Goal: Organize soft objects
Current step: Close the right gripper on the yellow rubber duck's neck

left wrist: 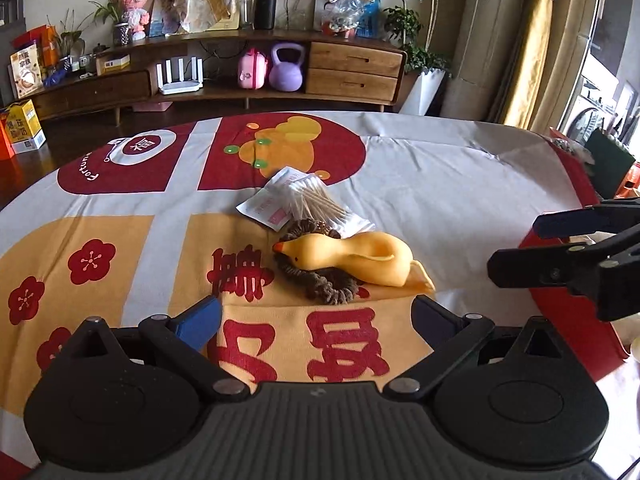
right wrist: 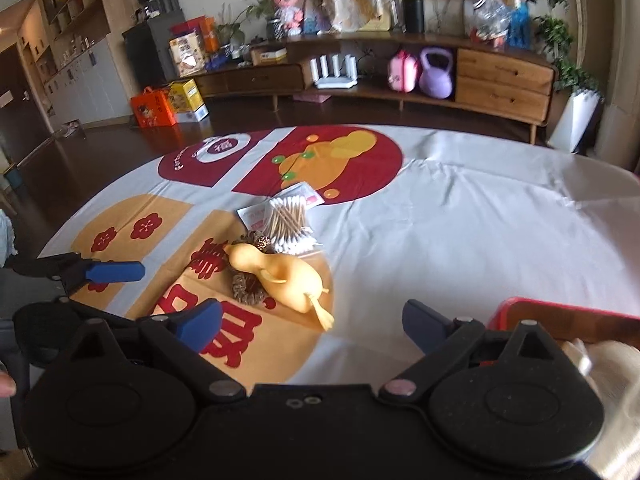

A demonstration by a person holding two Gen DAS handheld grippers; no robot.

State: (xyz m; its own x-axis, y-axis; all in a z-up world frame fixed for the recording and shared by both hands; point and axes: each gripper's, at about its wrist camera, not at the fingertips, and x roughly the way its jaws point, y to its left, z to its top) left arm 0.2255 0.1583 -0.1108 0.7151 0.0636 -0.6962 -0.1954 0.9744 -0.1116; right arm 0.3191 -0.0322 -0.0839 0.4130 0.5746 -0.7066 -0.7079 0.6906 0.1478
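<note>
Centrally on the counter (left wrist: 440,184) lies a yellow rubber duck (left wrist: 352,258), on its side atop a brown scrunchie (left wrist: 320,284). Its long axis runs left to right in the left wrist view: the red beak points left, toward the red characters printed on the cloth, and the feet trail to the right and slightly nearer the camera. In the right wrist view the duck (right wrist: 280,276) runs diagonally, head up-left and feet down-right. The scrunchie (right wrist: 244,290) is mostly covered by the duck's body; only arcs of it show at the head and below the belly. Just behind it, a clear pack of cotton swabs (left wrist: 320,208) rests on two white-and-pink sachets (left wrist: 266,210), whose print is too small to read.

Both claws are released and grasp nothing. The left claw (left wrist: 316,316) hovers just short of the scrunchie with its blue pads spread wide. The right claw (right wrist: 312,320) is spread wide too, near the duck's feet. It enters the left wrist view from the right edge, cut off by the frame. At the right wrist view's lower right, a red bin (right wrist: 560,312) holds something pale, blurred and partly hidden.
</note>
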